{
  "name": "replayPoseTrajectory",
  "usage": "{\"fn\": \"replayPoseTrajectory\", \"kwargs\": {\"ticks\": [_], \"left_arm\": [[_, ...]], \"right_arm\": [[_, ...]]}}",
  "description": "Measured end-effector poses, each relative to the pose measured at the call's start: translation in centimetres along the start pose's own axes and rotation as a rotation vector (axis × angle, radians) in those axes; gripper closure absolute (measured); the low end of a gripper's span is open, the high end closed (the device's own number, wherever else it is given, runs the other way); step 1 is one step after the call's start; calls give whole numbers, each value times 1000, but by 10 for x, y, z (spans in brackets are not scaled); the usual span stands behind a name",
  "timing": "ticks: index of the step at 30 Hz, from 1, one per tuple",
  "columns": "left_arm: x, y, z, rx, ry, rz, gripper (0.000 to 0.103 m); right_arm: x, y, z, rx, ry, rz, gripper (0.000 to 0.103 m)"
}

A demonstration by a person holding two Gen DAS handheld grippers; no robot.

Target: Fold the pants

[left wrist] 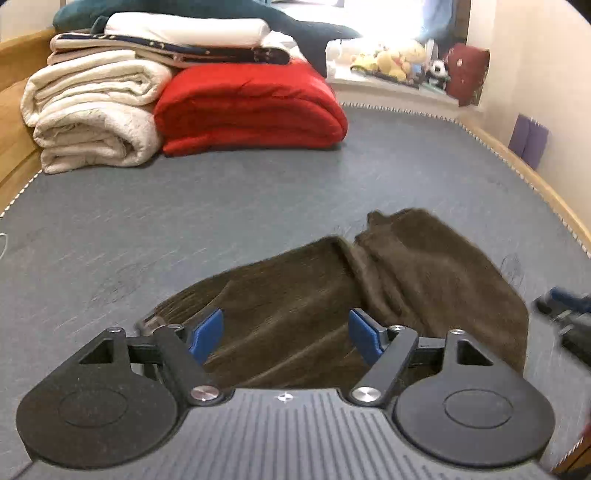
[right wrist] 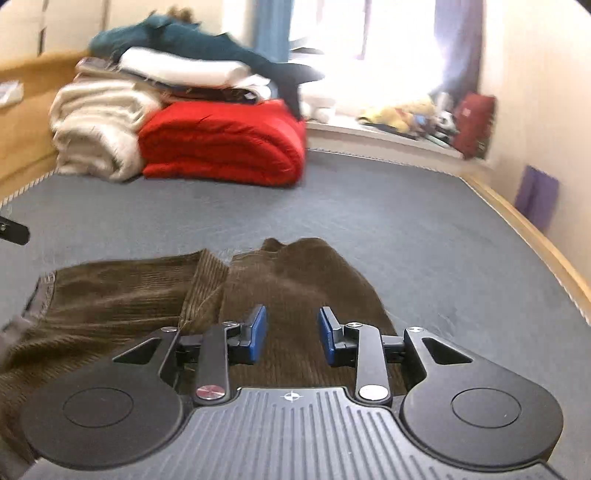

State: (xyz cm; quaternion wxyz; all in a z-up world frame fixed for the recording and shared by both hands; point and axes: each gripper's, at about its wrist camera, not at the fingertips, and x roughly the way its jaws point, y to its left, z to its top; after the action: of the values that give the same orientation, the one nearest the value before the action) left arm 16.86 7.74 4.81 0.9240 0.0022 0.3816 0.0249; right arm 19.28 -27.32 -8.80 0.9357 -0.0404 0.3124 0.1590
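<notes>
Pants (left wrist: 332, 295), brown corduroy, lying folded on grey bed (left wrist: 184, 221), near front edge of both views. Upper layer doubled back over lower one, fold ridge running across middle, far end bunched into small peak. Waistband with grey lining visible at left end in right wrist view (right wrist: 40, 295).

Left gripper (left wrist: 286, 334) above pants, pointing downward, jaws wide, blue pads (left wrist: 207, 332) well apart, nothing between them, cloth seen below and beyond. No pad pressing on fabric.

Right gripper (right wrist: 291, 334) also above pants, jaws narrower yet plainly parted, blue pads (right wrist: 258, 332) clear of cloth, nothing held. Blurred at right edge of left wrist view; a dark bit of left gripper at left edge of right wrist view.

Farther back on bed: red quilt (left wrist: 251, 110) folded, just beside cream blanket (left wrist: 92, 110) rolled at its left, touching. On top, white folded cloth (left wrist: 184, 31) and navy-trimmed piece (left wrist: 166, 48), teal plush (right wrist: 192, 40) lying over stack. Wooden bed frame (left wrist: 517, 166) along right side. Stuffed toys (left wrist: 395, 59) and dark red cushion (left wrist: 467, 74) on windowsill beyond bed, bright window behind. Purple item (left wrist: 528, 140) against right wall.
</notes>
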Motion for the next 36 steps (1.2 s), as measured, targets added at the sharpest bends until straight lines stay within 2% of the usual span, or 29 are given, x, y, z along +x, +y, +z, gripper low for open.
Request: {"fn": "replayPoseTrajectory", "kwargs": {"ticks": [2,5,9,11,18,20,23,25,27,28,32,36], "left_arm": [[14,-6,6,-15,4,10,23],[33,-4,-3,-46,29,-34,23],[62,3,-2,-65,114,3,24],[67,9,-4,-91,134,-5,24],[79,20,-3,-101,163,21,22],[81,23,-3,-107,174,25,22],[83,25,-4,-101,176,35,21],[83,27,-4,-96,179,44,21],[84,29,-4,-99,184,51,21],[83,30,-4,-102,184,53,21],[80,31,-5,-84,180,58,21],[75,34,-6,-79,178,58,20]], "right_arm": [[23,13,1,-37,27,12,70],[57,32,-6,-52,76,16,69],[98,48,-14,-62,160,33,69],[108,55,-11,-75,148,51,69],[155,62,-8,-4,227,61,68],[165,64,-7,12,244,77,64],[179,69,-9,-20,274,61,64],[182,67,-11,-14,280,68,65],[179,63,-11,-2,275,75,85],[177,60,-9,0,273,78,92],[150,34,0,37,231,56,93],[110,-22,0,85,209,10,94]]}}
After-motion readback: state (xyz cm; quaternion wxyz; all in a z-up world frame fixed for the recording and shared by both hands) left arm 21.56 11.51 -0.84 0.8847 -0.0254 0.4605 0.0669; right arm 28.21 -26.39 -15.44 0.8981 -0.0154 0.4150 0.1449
